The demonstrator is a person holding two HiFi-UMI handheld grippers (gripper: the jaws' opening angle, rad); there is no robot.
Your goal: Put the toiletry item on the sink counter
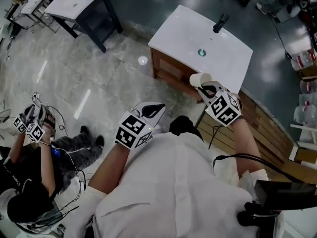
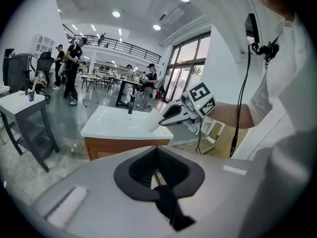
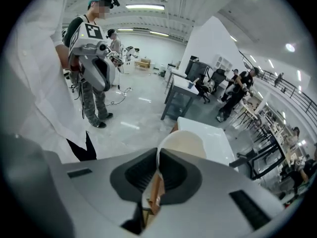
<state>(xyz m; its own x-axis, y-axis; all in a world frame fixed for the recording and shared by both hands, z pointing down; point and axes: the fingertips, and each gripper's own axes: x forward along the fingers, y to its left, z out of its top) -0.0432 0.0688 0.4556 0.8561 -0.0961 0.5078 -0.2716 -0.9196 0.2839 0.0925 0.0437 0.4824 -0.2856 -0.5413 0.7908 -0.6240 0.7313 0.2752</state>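
Note:
A cream cup (image 1: 197, 79) hangs over the front edge of the white sink counter (image 1: 183, 31); my right gripper (image 1: 207, 89) is shut on its rim. In the right gripper view the cup (image 3: 181, 145) stands up between the jaws of that gripper (image 3: 157, 178), with the counter (image 3: 208, 134) beyond it. The basin has a drain (image 1: 201, 52) and a dark faucet (image 1: 219, 23). My left gripper (image 1: 151, 111) is shut on nothing, lower and to the left, over the floor. Its own view shows the left gripper (image 2: 157, 172), the counter (image 2: 116, 124) and the cup (image 2: 154, 120).
The counter sits on a wooden cabinet (image 1: 168, 71). A dark table with a white top (image 1: 79, 1) stands at the back left. A person (image 1: 34, 152) sits on the floor at left with grippers and cables. Wooden boards (image 1: 265, 128) lie to the right.

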